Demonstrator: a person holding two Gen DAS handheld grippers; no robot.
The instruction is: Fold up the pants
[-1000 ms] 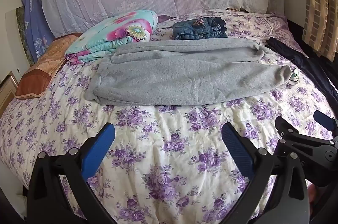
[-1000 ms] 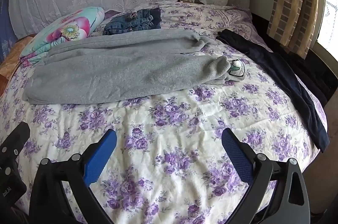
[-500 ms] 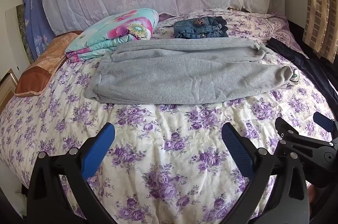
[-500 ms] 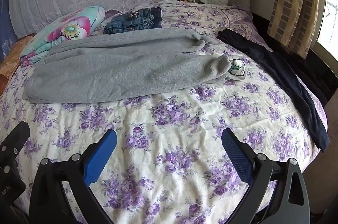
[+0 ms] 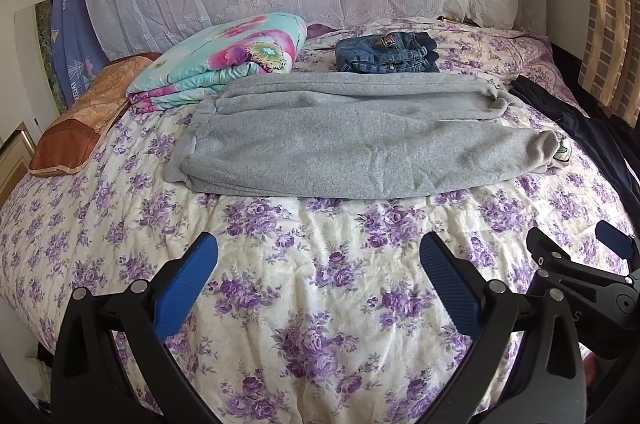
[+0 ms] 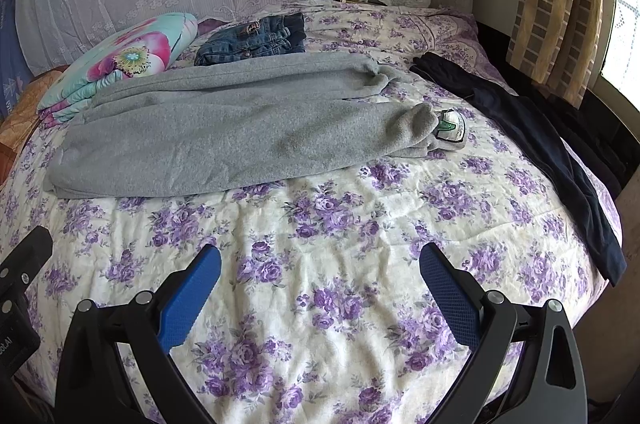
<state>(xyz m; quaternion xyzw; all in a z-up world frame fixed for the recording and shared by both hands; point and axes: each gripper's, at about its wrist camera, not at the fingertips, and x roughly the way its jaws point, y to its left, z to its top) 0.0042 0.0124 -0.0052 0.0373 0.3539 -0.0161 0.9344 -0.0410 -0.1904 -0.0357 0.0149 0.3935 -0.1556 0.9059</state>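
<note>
While both hover over the bed point(image 5: 320, 304):
Left gripper point(image 5: 319, 278): fingers spread, empty.
Right gripper point(image 6: 320, 282): fingers spread, empty.
Pants point(image 5: 344, 139): beyond both fingertips, untouched.

**Black frames, blue pads**

The left gripper point(image 5: 319, 256) and the right gripper point(image 6: 320, 270) share one build: matte black angular arms with triangular cutouts, silver round screws at the joints, and ribbed blue finger pads point(image 6: 449, 294).

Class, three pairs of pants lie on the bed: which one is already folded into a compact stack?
The blue jeans near the headboard; the grey sweatpants and the dark pants lie stretched out.
</note>
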